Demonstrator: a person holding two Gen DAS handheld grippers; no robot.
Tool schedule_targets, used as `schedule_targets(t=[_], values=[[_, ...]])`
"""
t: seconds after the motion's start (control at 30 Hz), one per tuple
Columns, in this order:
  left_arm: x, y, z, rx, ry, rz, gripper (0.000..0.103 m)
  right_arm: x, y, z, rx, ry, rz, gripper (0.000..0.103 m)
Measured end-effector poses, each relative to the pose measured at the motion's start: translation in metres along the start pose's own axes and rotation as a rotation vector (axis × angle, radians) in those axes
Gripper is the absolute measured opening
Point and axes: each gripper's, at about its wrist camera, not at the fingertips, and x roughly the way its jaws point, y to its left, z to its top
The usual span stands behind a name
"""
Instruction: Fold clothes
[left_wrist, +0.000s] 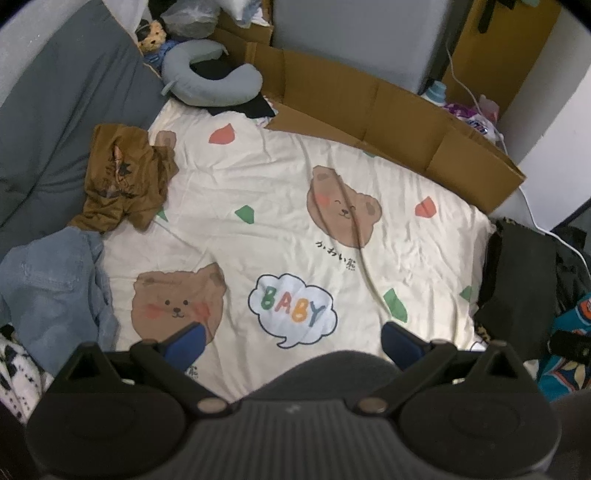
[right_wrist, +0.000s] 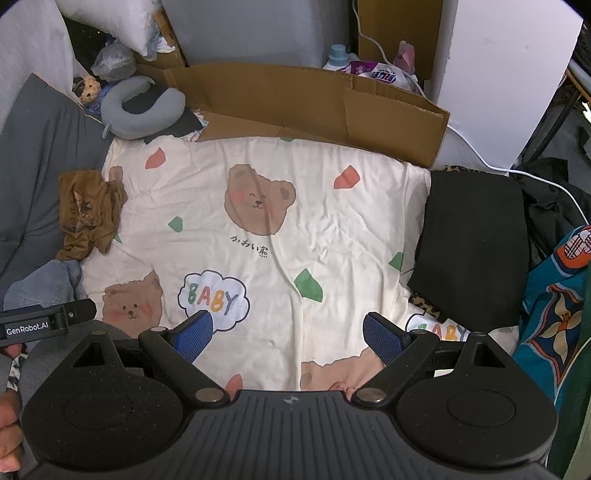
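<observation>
bed: cream bear-print sheet (right_wrist: 332, 229) | behind: flattened cardboard (right_wrist: 295, 103), grey headboard (right_wrist: 258, 33) | right: white wall (right_wrist: 509, 74)

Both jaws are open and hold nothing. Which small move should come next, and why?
Probably move the left gripper toward the crumpled brown printed shirt on the cream bear-print sheet. Both grippers are open and empty, the right gripper too, and that shirt lies unfolded on the left.

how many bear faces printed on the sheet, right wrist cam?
4. A smiling bear face mid-sheet, one lower left, a partial one between the right tongs, a sliver behind the brown shirt. More may be hidden.
</observation>
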Motion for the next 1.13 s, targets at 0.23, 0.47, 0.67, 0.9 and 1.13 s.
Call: schedule_targets(t=[0.23,0.47,0.67,0.9,1.13], values=[[-0.0001,0.0004,-0.0012,0.004,-0.005,0.007,0.101,-0.0003,-0.0013,-0.0004,0.003,0.000,0.009,0.092],[0.0012,0.0019,-0.0005,0.009,-0.005,0.004,0.101,-0.0004,-0.0020,-0.0011,0.012,-0.004,0.016,0.092],[0.0035,0.0077,0.0015,0.007,-0.001,-0.004,0.101,0.0000,-0.0014,-0.0003,0.012,-0.003,0.015,0.092],[0.0045,0.0037,-0.0011,0.011,-0.014,0.005,0.101,-0.0004,0.0000,-0.0005,0.013,-0.003,0.010,0.092],[0.0073,0.0068,-0.0001,0.017,-0.018,0.001,0.101,-0.0010,-0.0004,-0.0026,0.016,-0.005,0.007,0.092]])
